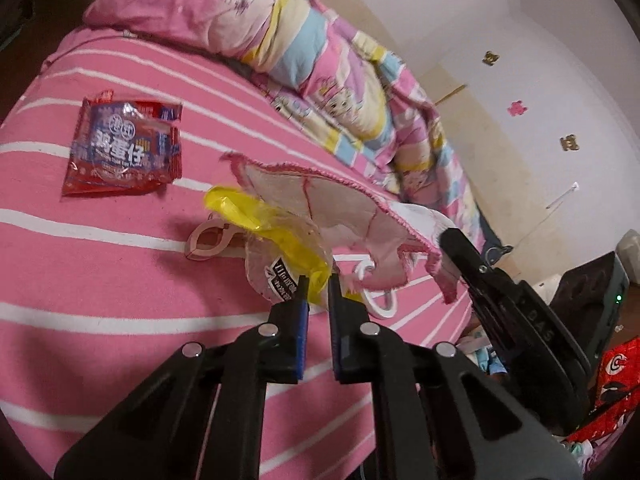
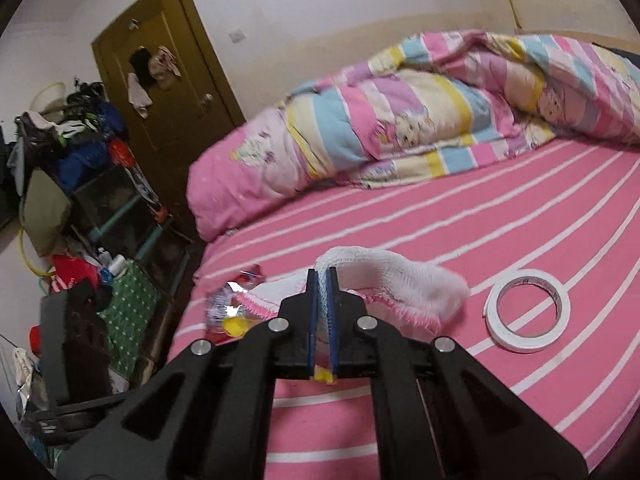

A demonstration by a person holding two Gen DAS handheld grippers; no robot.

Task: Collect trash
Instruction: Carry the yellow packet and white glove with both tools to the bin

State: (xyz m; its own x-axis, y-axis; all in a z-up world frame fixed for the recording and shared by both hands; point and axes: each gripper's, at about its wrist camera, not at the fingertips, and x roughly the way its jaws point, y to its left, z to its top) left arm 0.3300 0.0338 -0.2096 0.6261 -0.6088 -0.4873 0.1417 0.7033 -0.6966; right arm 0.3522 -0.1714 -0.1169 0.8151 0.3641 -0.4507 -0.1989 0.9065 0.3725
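The yellow plastic wrapper (image 1: pixel 276 236) is pinched at its lower edge between the tips of the left gripper (image 1: pixel 318 288), jaws narrowed right down onto it, and it sticks up and away from the tips, off the bed. Just behind it hangs a pink-edged cloth (image 1: pixel 340 216), and its right end goes into the right gripper (image 1: pixel 450 240), which comes in from the right side of the left view.

From the right wrist view, the right gripper (image 2: pixel 323 280) is clamped tight on a white mesh strip (image 2: pixel 384 270) that arches up out of the tips and droops off to the right, fuzzy pink edge underneath.

Further out, a red snack packet (image 1: pixel 124 148) lies flat on the pink striped sheet (image 1: pixel 100 280), well to the left of the left tips. A pink clip (image 1: pixel 210 240) sits on the sheet just below-left of the wrapper. A roll of white tape (image 2: pixel 526 310) rests on the sheet near the right gripper's right side. The bunched-up quilt (image 2: pixel 420 120) is along the far side of the bed.
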